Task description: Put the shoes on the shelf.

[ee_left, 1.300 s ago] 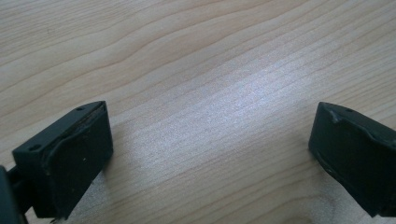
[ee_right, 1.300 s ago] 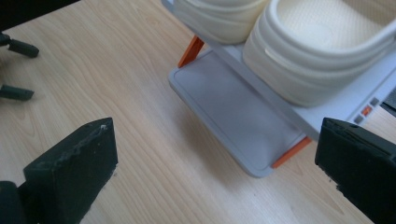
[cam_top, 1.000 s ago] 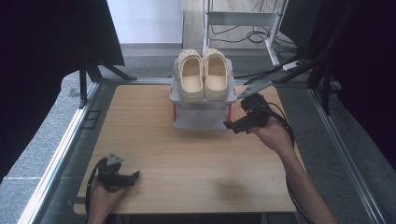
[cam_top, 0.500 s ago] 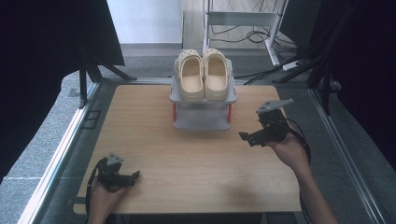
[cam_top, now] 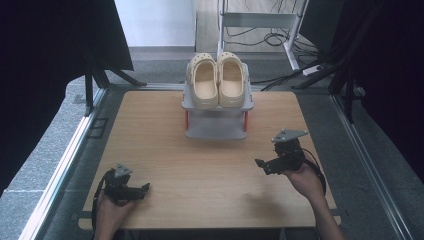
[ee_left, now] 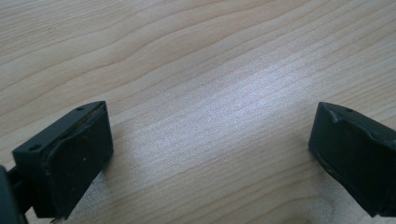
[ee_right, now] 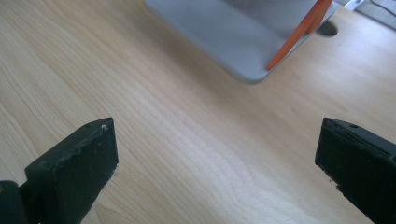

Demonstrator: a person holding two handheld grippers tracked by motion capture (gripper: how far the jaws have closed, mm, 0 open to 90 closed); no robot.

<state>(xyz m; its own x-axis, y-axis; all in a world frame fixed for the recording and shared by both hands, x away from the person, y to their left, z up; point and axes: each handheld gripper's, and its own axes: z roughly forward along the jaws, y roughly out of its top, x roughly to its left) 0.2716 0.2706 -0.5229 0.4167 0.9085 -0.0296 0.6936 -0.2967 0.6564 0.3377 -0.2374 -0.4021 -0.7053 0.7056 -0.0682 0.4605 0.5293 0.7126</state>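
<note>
A pair of cream clogs (cam_top: 219,79) rests side by side on top of a small grey two-tier rack (cam_top: 216,123) with orange legs, at the far middle of the wooden table (cam_top: 200,170). My right gripper (cam_top: 261,164) hovers at the right, in front of the rack, open and empty; its view has the rack's lower shelf (ee_right: 233,32) and an orange leg (ee_right: 299,32) ahead. Near the front left edge my left gripper (cam_top: 145,187) lies low over bare wood, open, with nothing between its jaws (ee_left: 210,140).
A metal frame rail (cam_top: 60,165) runs along the table's left side and another along the right (cam_top: 365,160). Black curtains hang at both sides. Cables and a grey stand (cam_top: 260,20) lie on the floor beyond the table.
My right gripper has drawn back from beside the rack toward the front right of the table. The left gripper has stayed put.
</note>
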